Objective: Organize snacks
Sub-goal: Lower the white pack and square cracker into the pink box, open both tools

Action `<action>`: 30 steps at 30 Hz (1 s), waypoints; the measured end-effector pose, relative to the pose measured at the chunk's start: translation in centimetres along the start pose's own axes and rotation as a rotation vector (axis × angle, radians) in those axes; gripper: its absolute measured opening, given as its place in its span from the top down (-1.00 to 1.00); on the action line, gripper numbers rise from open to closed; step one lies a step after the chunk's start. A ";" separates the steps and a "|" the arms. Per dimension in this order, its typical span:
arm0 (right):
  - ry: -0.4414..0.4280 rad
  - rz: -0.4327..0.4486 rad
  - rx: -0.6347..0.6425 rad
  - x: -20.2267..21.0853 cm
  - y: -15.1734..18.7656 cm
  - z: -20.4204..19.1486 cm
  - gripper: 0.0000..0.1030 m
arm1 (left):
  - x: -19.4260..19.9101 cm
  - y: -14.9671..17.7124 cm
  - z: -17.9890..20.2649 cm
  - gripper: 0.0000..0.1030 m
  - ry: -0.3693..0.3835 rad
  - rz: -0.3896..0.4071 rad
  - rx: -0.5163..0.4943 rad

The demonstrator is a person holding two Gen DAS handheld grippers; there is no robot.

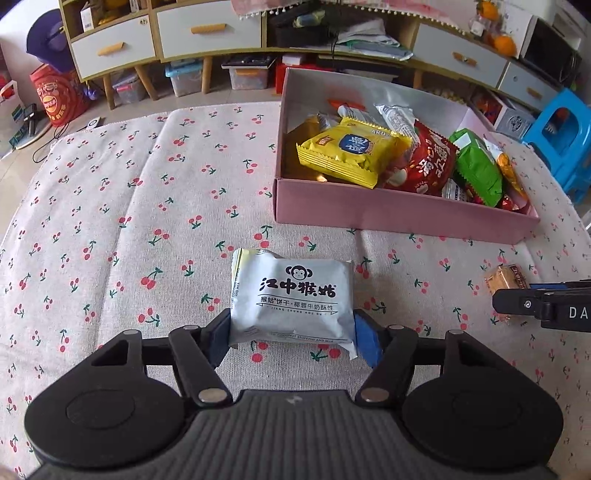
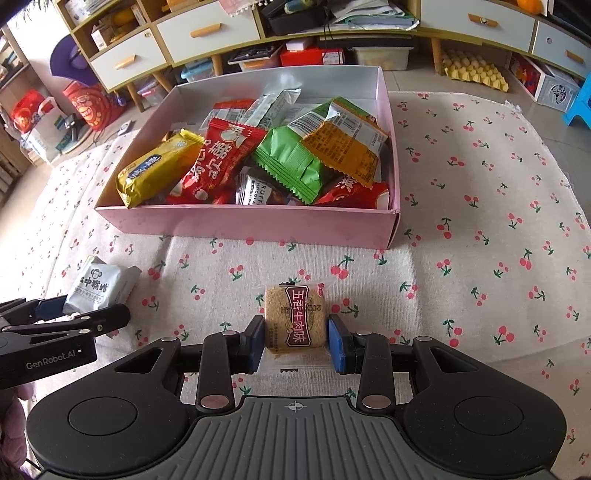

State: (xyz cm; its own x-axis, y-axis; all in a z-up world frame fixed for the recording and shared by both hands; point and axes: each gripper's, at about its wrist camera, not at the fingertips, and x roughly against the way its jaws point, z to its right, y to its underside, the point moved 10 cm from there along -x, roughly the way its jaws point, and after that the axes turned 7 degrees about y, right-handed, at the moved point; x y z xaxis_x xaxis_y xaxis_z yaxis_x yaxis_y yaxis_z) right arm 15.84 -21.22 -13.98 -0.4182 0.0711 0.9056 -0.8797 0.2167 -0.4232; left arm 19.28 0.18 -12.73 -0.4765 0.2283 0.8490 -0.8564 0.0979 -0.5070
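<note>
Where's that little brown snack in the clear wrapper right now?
The brown snack sits between the jaws of the right gripper on the cherry-print cloth, just in front of the pink box; the left view shows it at far right.

Pretty sure we're in someone's living room, def a home and not a lab. We're looking over a cherry-print cloth (image 1: 110, 206) spread on a low surface, w/ a long wooden sideboard (image 2: 207, 33) behind it, white drawers, orange handles, open shelves stuffed w/ papers, boxes etc. Under it we see plastic storage bins (image 1: 248, 75) on a tiled floor. There's a red gift bag (image 1: 55, 96) on the left, a blue plastic stool (image 1: 561, 136) on the right, yellow egg trays (image 2: 474, 72) and oranges (image 1: 504, 44) lying about. The pink box (image 2: 258, 221) full of snack packs adds to the lived-in family clutter.
</note>
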 end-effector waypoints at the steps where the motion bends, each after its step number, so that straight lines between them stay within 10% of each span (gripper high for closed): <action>1: -0.002 0.003 -0.004 0.1 -0.1 0.0 0.33 | 0.2 -0.1 -0.1 -0.23 0.002 0.005 0.003; 30: -0.163 0.207 -0.264 4.0 -8.1 1.1 0.32 | 1.9 -8.9 2.9 -0.25 0.067 0.220 0.031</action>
State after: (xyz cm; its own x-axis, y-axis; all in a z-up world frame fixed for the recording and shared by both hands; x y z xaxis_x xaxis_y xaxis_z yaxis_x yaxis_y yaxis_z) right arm 21.06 -23.79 -6.95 -0.6302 -0.0120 0.7763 -0.6933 0.4587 -0.5557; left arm 25.46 -3.04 -6.14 -0.6387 0.3049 0.7064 -0.7398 0.0088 -0.6727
